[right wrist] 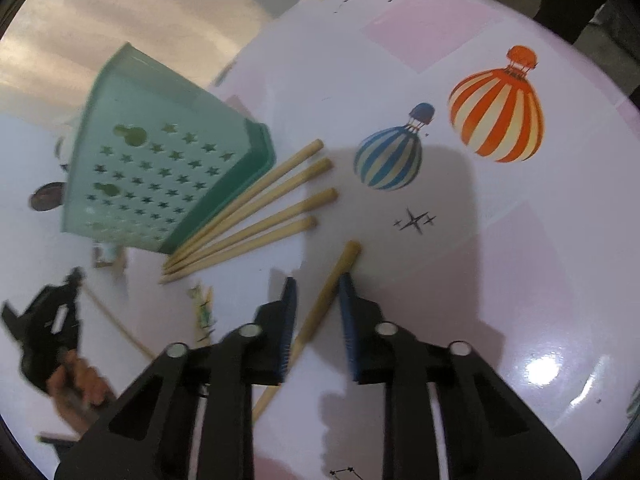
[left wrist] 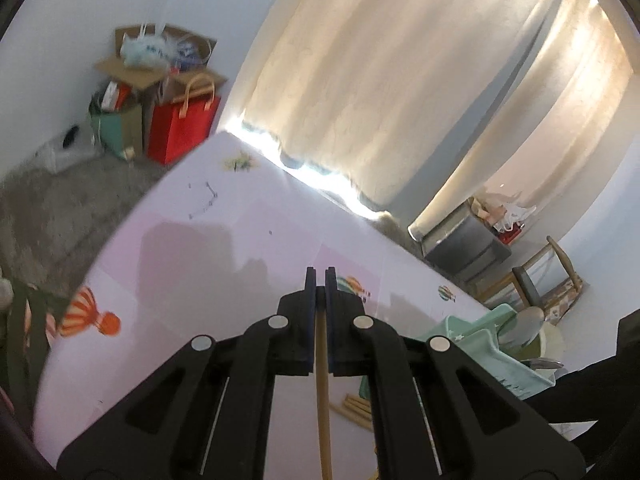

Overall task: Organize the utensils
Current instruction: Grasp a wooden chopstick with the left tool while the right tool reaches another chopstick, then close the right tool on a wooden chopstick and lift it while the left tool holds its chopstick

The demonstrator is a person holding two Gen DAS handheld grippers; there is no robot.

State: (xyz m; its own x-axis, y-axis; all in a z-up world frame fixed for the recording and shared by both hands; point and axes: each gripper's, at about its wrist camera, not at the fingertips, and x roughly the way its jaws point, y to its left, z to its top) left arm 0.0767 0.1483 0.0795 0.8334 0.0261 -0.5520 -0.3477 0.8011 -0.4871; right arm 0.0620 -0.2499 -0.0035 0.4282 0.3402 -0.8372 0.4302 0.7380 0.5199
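My left gripper (left wrist: 319,274) is raised above the table and shut on a bamboo chopstick (left wrist: 323,392) that runs back between its fingers. My right gripper (right wrist: 318,284) points down at the table, its jaws straddling a lone chopstick (right wrist: 328,300) with a small gap on each side. Several more chopsticks (right wrist: 260,216) fan out beside the green star-punched utensil holder (right wrist: 160,160). In the left wrist view the holder (left wrist: 472,344) carries spoons (left wrist: 524,324), and loose chopsticks (left wrist: 354,410) lie near it. In the right wrist view a hand (right wrist: 76,384) carries the left gripper (right wrist: 74,280).
The table (right wrist: 480,240) has a glossy pink and white top printed with hot-air balloons (right wrist: 496,108). Beyond its far edge (left wrist: 192,160) are a red bag (left wrist: 180,128), cardboard boxes, grey carpet, curtains (left wrist: 380,72) and a wooden chair (left wrist: 540,284).
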